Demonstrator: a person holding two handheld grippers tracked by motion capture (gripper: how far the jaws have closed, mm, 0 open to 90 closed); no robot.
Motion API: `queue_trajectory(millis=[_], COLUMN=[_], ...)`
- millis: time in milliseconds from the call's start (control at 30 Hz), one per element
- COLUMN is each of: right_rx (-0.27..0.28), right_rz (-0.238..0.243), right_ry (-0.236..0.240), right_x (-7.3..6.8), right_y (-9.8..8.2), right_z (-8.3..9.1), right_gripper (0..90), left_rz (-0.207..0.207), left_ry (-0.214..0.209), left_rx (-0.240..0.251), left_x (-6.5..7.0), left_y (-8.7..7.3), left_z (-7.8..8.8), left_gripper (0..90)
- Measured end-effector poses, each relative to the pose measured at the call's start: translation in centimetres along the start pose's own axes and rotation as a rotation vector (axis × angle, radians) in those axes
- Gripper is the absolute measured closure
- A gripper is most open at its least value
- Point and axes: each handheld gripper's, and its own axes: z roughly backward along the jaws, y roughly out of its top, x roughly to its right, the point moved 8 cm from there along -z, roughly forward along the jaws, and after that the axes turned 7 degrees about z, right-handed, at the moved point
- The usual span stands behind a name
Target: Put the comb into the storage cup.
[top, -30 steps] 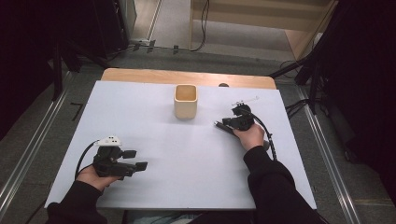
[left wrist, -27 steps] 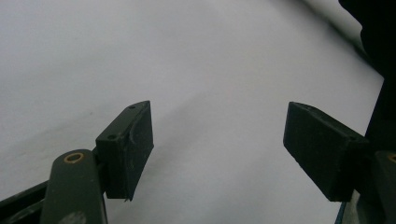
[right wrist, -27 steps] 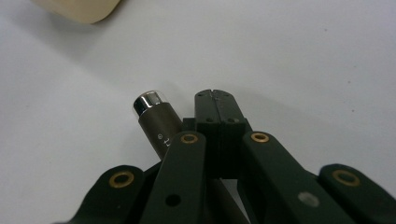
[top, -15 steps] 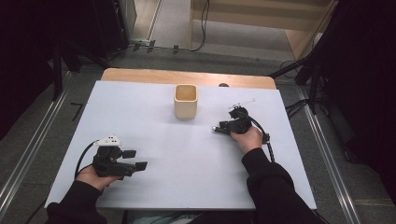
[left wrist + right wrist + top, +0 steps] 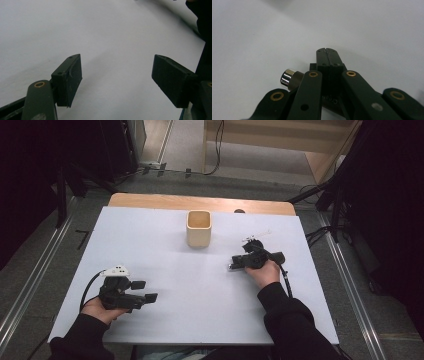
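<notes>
Table: a white rectangular tabletop [image 5: 200,305] with a strip of pale wood along its far edge.
Cup: a small square-sided wooden cup [image 5: 199,228] stands upright at the far middle of the table, open at the top and, as far as the high view shows, empty.
Left gripper: the black two-jaw left gripper [image 5: 145,291] lies low over the near left of the table, held in the person's left hand [image 5: 97,309]; its jaws stand wide apart with only bare white surface between them.
Right gripper: the black two-jaw right gripper [image 5: 233,265] sits right of centre, pointing left; its jaws are pressed together, pad against pad.
Held thing: a short cylinder with a shiny metal end [image 5: 287,77] pokes out sideways below the closed jaws in the right gripper view; whether it is clamped in the jaws or is part of the gripper I cannot tell.
Handling, as a judgement: the likeliest thing to be worked on is the cup. It looks light, stiff and not fragile, with smooth flat walls that may slip a little.
Where to hold: across two opposite walls near the rim, or one jaw inside and one outside a single wall, kept upright.
Gap: both grippers are well apart from the cup.
</notes>
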Motion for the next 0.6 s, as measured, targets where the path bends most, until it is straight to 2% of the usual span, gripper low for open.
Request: queue_trajectory(millis=[600], right_rx=[-0.034], right_rz=[0.003], right_ry=[0.029], right_x=[-1.3], right_y=[-2.0], right_z=[1.2], right_gripper=[87.6], left_rz=[0.000], left_ry=[-0.002], left_rx=[0.002], left_x=[0.1], left_y=[0.0], left_z=[-0.1], left_gripper=[25.0])
